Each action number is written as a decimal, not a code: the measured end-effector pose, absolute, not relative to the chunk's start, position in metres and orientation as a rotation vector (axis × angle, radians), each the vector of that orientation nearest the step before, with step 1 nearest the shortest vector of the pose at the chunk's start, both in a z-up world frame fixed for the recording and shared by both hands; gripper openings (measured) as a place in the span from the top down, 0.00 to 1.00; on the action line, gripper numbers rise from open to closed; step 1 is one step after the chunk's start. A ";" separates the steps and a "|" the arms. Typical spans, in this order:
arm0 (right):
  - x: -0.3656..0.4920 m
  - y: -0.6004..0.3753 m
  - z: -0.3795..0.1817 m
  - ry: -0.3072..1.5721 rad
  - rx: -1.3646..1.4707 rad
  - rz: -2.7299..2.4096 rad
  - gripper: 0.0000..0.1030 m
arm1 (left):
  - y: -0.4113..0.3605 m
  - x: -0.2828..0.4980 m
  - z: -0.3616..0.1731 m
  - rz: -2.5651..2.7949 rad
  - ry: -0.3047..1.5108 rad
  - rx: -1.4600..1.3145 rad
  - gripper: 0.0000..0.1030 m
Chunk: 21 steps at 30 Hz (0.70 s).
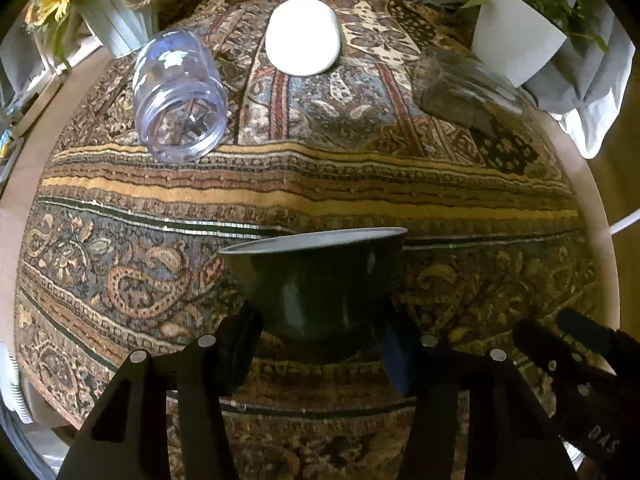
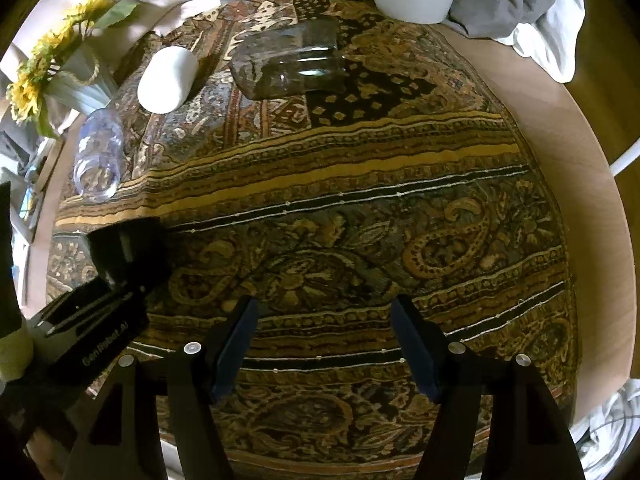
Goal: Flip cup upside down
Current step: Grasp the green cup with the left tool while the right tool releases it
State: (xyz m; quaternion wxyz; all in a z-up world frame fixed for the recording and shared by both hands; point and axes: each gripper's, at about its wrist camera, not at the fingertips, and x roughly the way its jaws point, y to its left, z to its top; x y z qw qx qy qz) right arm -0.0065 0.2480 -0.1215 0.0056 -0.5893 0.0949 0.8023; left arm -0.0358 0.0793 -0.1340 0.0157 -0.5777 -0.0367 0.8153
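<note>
A dark green cup [image 1: 320, 284] with a pale inside stands upright, rim up, between the fingers of my left gripper [image 1: 320, 344]. The fingers press its lower sides, so the gripper is shut on it, just above or on the patterned cloth [image 1: 280, 184]. In the right wrist view the same cup [image 2: 124, 252] shows at the far left with the left gripper behind it. My right gripper [image 2: 324, 344] is open and empty over the cloth [image 2: 360, 208], to the right of the cup.
A clear plastic jar [image 1: 180, 96] lies on its side at the back left. A white cup [image 1: 302, 36] lies at the back middle, a smoky glass [image 1: 460, 88] at the back right. A white plant pot [image 1: 516, 40] and a sunflower vase [image 1: 116, 24] stand at the rear. Round wooden table edge [image 2: 592, 200].
</note>
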 end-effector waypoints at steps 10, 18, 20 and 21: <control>0.002 0.236 -0.108 0.298 -1.874 2.531 0.33 | 0.078 -0.010 -0.123 2.419 -0.072 -1.891 0.49; 0.008 0.231 -0.099 0.307 -1.870 2.551 0.33 | 0.079 -0.008 -0.107 2.413 -0.062 -1.860 0.49; 0.007 0.231 -0.097 0.307 -1.862 2.552 0.33 | 0.078 -0.011 -0.106 2.410 -0.080 -1.861 0.49; 0.006 0.232 -0.096 0.315 -1.858 2.552 0.33 | 0.077 -0.012 -0.104 2.419 -0.084 -1.845 0.49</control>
